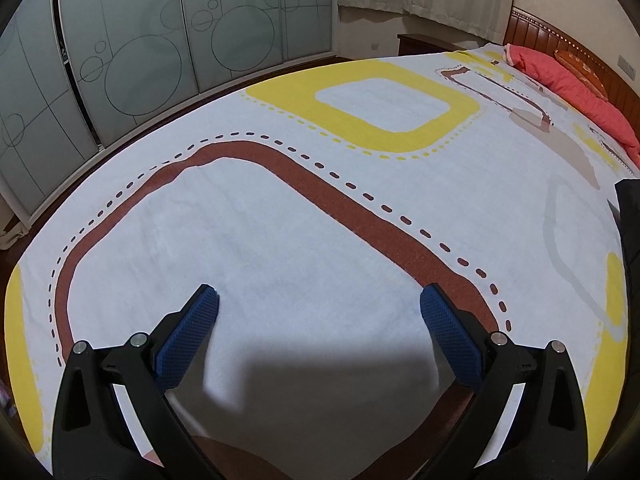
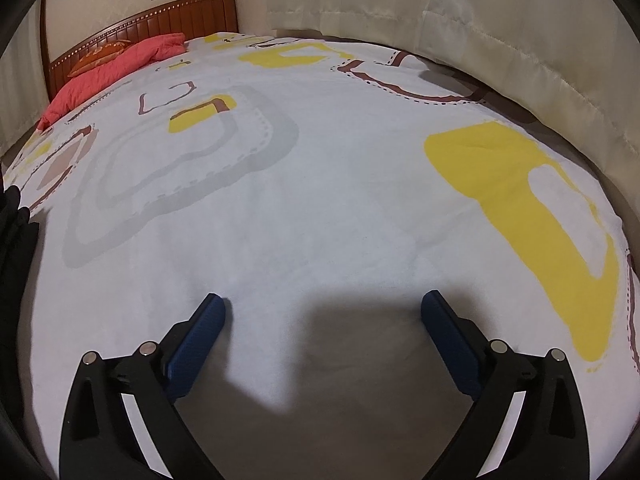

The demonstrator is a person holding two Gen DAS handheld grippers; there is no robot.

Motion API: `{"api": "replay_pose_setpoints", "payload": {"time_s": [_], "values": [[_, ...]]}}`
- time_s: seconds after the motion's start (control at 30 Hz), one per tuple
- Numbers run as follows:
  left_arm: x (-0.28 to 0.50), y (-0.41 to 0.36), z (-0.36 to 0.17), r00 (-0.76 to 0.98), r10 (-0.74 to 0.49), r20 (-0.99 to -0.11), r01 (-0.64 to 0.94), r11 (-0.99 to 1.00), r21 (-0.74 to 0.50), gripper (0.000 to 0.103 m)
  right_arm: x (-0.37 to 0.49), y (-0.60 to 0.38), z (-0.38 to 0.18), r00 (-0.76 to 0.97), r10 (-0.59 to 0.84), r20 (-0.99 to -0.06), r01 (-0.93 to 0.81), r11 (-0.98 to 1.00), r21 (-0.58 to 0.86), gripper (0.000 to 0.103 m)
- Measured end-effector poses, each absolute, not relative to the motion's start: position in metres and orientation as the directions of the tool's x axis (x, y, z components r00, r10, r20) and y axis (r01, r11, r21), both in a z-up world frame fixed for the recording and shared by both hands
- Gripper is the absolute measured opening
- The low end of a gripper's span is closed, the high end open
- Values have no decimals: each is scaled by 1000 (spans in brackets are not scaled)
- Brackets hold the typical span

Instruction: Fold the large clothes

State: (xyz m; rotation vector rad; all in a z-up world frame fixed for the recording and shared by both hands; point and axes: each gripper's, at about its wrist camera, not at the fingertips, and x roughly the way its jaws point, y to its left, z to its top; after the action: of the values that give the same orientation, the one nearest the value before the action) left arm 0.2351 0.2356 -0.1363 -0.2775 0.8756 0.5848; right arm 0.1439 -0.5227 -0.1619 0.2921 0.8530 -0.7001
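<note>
Dark cloth (image 1: 629,220) is all you can see of the garment: a black sliver cut off at the right edge of the left wrist view, and the same dark fabric (image 2: 14,240) at the left edge of the right wrist view, lying on the bed between your two hands. Its shape, folds and type cannot be made out.

Your left gripper (image 1: 319,298) has its blue fingers (image 1: 192,328) spread wide with only the bedspread (image 1: 280,220) under them. Your right gripper (image 2: 323,305) is just as wide, nothing between its fingers (image 2: 448,332).

The bedspread is white with yellow, brown and grey rounded squares, lying smooth and flat. A pink quilt (image 2: 112,70) is bunched against the wooden headboard (image 2: 160,16). Sliding wardrobe doors (image 1: 140,52) stand beyond the bed's far edge on your left, and curtains (image 2: 480,40) hang close along the edge on your right.
</note>
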Motion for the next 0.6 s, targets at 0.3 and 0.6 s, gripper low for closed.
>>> {"api": "replay_pose_setpoints", "payload": {"time_s": [0.3, 0.6], "values": [[238, 233, -136, 495, 370, -786, -586, 810, 13, 101, 144, -524, -162, 455, -446, -771, 670, 742, -35, 98], [237, 233, -136, 495, 371, -786, -586, 810, 13, 101, 144, -523, -163, 455, -446, -771, 670, 742, -33, 98]]}}
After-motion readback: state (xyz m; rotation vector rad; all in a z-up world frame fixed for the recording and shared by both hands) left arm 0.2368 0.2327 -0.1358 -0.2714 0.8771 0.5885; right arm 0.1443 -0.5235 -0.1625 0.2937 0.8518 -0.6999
